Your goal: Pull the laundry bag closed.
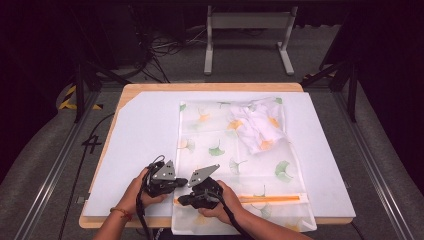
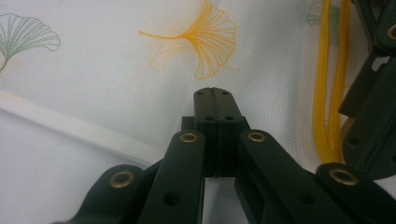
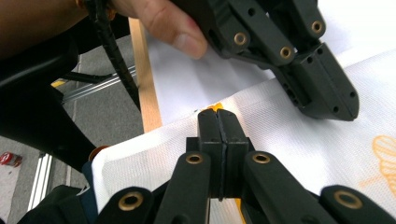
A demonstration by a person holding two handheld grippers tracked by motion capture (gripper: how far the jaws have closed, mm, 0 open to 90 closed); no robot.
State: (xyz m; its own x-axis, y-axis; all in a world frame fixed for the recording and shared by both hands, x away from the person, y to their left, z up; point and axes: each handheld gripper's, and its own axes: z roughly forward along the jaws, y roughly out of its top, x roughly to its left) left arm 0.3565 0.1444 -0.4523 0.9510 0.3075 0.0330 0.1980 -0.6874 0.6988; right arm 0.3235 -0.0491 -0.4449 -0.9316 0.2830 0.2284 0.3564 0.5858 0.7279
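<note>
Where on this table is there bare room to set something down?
The white mat is bare left of the leaf-print mesh bag, and in a narrower strip to its right. The near edge is crowded: both hand-held grippers, left and right, sit at the bag's zipper.

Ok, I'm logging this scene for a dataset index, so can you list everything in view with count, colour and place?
mesh laundry bag: one, white with green and orange ginkgo leaves, flat on the board, near end hanging over the table edge
zipper: one, orange, across the bag's near end
cloth: one, white with orange print, crumpled at the bag's far right corner
board: one, white, covering the table
table: one, light wood, centre
metal stand: one, pale grey, on the floor beyond the table
cables: several, dark, on the floor far left
left gripper: black, shut, at the bag's near left edge
right gripper: black, shut, by the zipper's left end
</note>
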